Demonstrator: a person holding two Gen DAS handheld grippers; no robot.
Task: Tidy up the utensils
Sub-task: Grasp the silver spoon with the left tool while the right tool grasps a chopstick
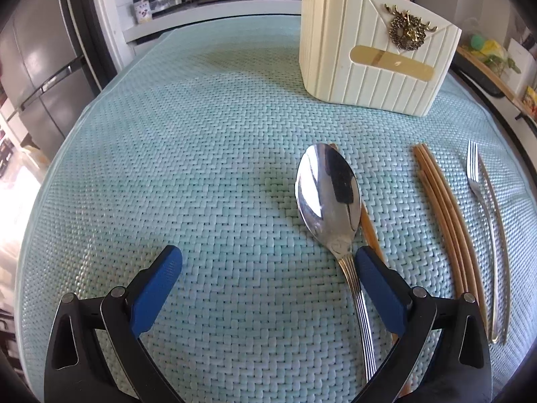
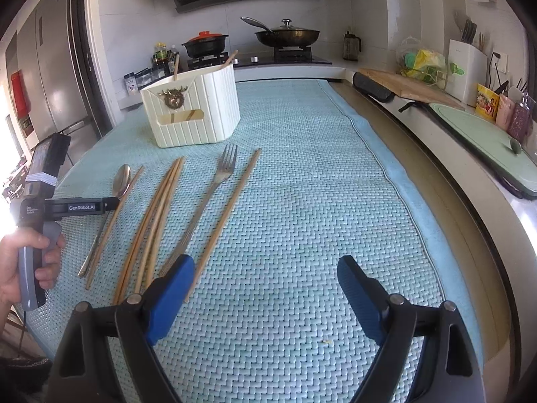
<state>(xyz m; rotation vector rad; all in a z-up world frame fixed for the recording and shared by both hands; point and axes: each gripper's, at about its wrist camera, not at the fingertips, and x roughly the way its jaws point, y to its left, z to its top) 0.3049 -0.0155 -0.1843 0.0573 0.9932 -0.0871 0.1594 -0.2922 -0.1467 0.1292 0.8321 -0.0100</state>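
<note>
Your left gripper (image 1: 268,262) is spread wide, nothing clamped; its right pad sits just beside the spoon (image 1: 327,194) handle, the left pad well clear over bare mat (image 1: 167,134). Your right gripper (image 2: 265,272) is also spread wide and empty, hovering over open mat with the near ends of the chopsticks (image 2: 157,215) and the fork (image 2: 214,188) just off its left pad. Utensils lie in a row on the mat: spoon, chopsticks, fork, single chopstick (image 2: 231,208). Beyond them stands the cream holder (image 2: 191,114), with two sticks already poking out.
</note>
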